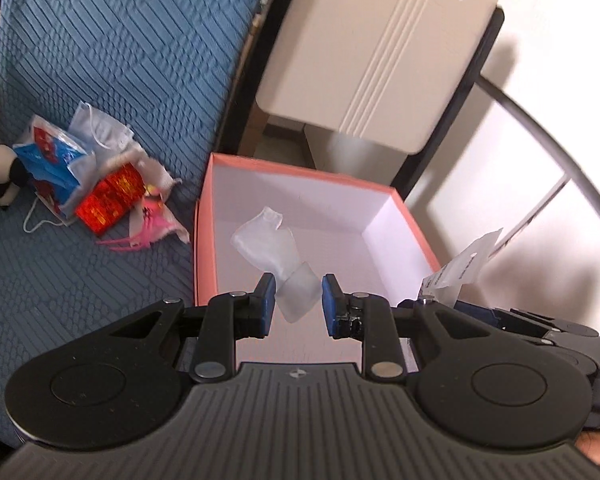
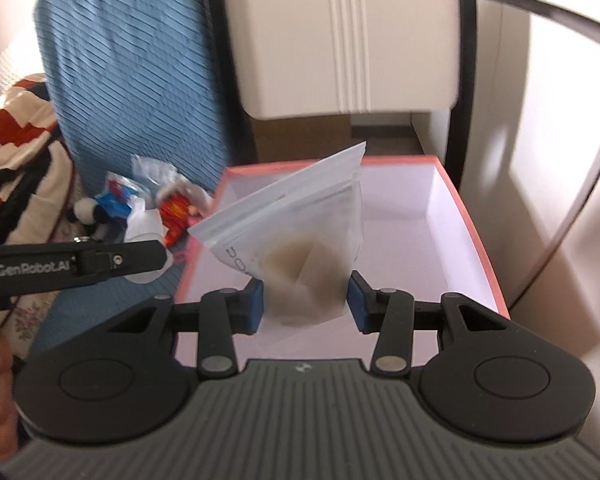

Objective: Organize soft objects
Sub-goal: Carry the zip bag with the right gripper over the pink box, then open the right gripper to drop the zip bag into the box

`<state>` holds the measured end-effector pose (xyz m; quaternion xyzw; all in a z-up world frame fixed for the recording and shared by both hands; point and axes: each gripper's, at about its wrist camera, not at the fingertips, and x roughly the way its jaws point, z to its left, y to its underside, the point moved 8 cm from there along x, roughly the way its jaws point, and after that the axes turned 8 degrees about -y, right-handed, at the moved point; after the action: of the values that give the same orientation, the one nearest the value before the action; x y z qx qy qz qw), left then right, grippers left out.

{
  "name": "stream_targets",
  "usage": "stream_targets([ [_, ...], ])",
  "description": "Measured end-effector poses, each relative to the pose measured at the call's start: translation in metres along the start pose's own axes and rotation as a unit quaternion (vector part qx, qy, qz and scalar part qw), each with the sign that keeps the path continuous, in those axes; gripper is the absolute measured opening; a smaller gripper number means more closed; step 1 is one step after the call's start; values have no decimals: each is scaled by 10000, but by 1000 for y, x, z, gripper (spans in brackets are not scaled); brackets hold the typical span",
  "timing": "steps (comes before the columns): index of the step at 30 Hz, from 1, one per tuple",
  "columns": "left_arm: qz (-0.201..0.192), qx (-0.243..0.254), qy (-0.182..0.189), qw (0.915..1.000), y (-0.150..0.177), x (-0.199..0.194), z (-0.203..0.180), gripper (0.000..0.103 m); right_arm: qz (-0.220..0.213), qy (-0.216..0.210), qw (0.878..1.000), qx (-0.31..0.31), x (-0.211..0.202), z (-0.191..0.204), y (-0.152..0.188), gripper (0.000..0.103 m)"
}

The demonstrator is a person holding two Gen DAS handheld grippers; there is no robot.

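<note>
Left claw (image 1: 298, 300) pinching pouch (image 1: 276, 248), box (image 1: 300, 170) bare

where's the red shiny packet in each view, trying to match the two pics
Left wrist view: red shiny packet lies at left centre in the pile on the blue cover, left of the pink box.
Right wrist view: red shiny packet sits left of centre, smaller, just beyond the box's left rim.
Shared landmark: the pink box, white inside, in front of both grippers.
</note>
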<state>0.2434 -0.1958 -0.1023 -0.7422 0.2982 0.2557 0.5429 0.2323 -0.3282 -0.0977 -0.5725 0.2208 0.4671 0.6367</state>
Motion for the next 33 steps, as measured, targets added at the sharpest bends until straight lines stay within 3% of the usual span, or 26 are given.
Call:
stream_targets([
  [12,474,269,-86,9985,25,41,-16,32,546,145,9980,297,31,-35,40,47],
  [15,524,218,-73,9984,29,45,-18,38,627,187,9970,402,34,-43,46,49],
  [18,529,379,-112,9978,33,47,-25,50,656,256,9960,549,35,-52,49,51],
  [20,464,467,-113,9978,32,44,-28,58,698,281,9955,576,36,-53,50,53],
  [24,190,502,-148,9984,24,31,-31,75,627,243,9954,683,30,-56,47,85],
  [33,-314,618,-124,9975,-4,-22,-27,85,217,371,9976,549,-1,-45,22,85],
])
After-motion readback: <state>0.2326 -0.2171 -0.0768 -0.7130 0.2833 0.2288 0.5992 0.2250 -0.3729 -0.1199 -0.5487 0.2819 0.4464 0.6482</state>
